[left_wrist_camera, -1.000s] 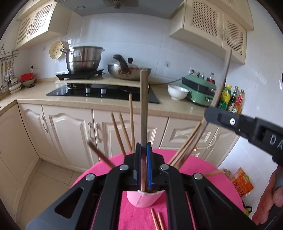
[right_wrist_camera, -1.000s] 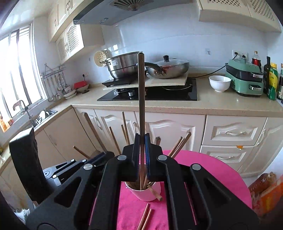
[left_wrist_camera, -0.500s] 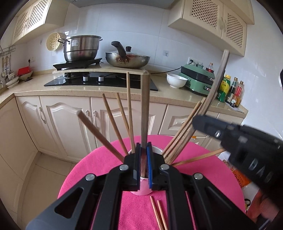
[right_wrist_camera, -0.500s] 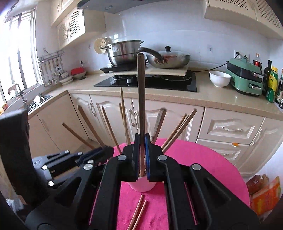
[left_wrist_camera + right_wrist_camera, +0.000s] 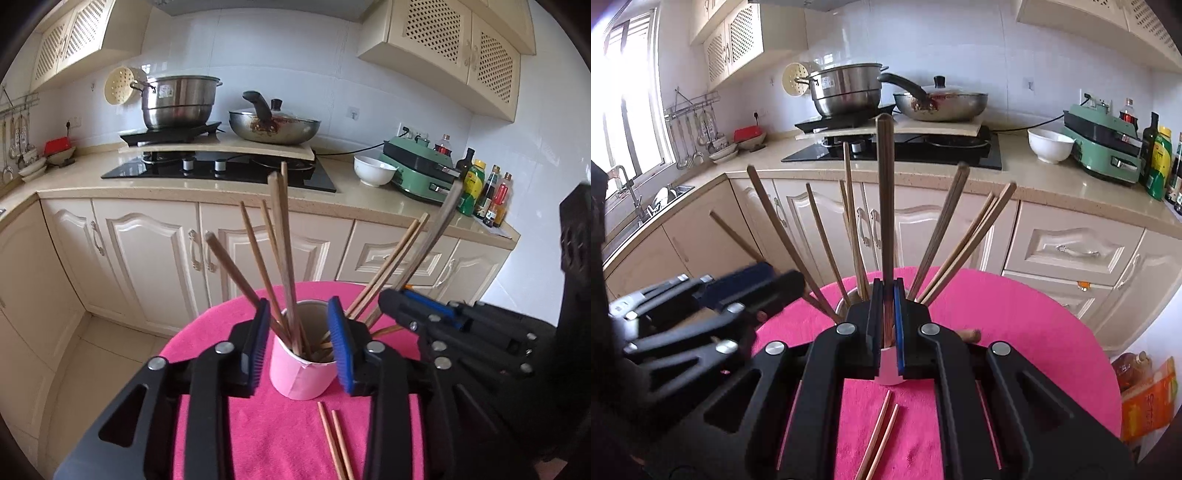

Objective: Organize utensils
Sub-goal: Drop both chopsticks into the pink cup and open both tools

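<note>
A pink cup (image 5: 300, 373) stands on the pink round table (image 5: 258, 424) and holds several wooden chopsticks (image 5: 282, 251) fanned out. My left gripper (image 5: 299, 328) is open, its jaws on either side of the cup's rim, holding nothing. My right gripper (image 5: 887, 314) is shut on a dark chopstick (image 5: 885, 192) that stands upright over the cup (image 5: 888, 363). In the left wrist view the right gripper (image 5: 436, 325) sits just right of the cup. Two loose chopsticks (image 5: 334, 439) lie on the cloth in front of the cup; they also show in the right wrist view (image 5: 881, 435).
Behind the table runs a counter (image 5: 221, 184) with a stove, a steel pot (image 5: 177, 101), a pan (image 5: 275, 127), a white bowl (image 5: 373, 171), a green appliance (image 5: 417, 170) and bottles (image 5: 480, 188). An orange bag (image 5: 1145, 398) lies on the floor at right.
My left gripper has opened and let go of its chopstick, which now stands in the cup. My right gripper has come lower and nearer the cup, still shut on its chopstick.
</note>
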{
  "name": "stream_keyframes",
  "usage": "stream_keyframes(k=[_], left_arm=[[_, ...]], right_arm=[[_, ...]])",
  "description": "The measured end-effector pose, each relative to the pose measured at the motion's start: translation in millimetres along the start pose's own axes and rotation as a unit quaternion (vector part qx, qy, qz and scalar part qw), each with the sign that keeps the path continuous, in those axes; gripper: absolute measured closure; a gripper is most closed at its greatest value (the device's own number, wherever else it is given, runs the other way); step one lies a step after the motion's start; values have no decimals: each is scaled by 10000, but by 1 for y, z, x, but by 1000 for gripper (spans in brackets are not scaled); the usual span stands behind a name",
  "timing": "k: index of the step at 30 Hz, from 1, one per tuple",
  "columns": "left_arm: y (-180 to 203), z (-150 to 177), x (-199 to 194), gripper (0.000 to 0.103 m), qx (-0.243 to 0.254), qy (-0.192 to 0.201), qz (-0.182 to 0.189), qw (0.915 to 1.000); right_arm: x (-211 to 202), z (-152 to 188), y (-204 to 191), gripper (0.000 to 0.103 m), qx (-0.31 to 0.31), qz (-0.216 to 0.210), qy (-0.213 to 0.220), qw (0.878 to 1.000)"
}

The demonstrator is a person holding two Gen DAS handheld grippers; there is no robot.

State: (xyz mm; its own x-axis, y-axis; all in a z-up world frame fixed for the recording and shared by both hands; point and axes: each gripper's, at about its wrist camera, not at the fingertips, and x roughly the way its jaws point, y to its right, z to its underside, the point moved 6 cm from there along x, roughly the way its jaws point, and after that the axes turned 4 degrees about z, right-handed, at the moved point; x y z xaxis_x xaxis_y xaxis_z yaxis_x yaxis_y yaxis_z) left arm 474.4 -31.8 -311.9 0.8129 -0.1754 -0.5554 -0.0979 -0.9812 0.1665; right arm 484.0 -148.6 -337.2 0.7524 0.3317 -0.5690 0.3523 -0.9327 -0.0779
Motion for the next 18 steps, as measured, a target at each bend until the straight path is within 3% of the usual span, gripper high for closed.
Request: stream_keyframes(k=[5,15,17,18], left_arm=[[-5,1,-7,67,159,-55,-389,9991],[-15,-1,-28,67,77,38,-557,9984],[-15,-1,-32,67,76,56,-552,9984],[-15,0,-34,67,81,68,-551,9984]], right_arm=[[6,6,2,97,113,-3,-86,9999],[-5,6,-1,95,345,43,48,9994],[-11,3,-1,88,358,50,105,9993],[-14,2,-1,78,363,62,142,9992]])
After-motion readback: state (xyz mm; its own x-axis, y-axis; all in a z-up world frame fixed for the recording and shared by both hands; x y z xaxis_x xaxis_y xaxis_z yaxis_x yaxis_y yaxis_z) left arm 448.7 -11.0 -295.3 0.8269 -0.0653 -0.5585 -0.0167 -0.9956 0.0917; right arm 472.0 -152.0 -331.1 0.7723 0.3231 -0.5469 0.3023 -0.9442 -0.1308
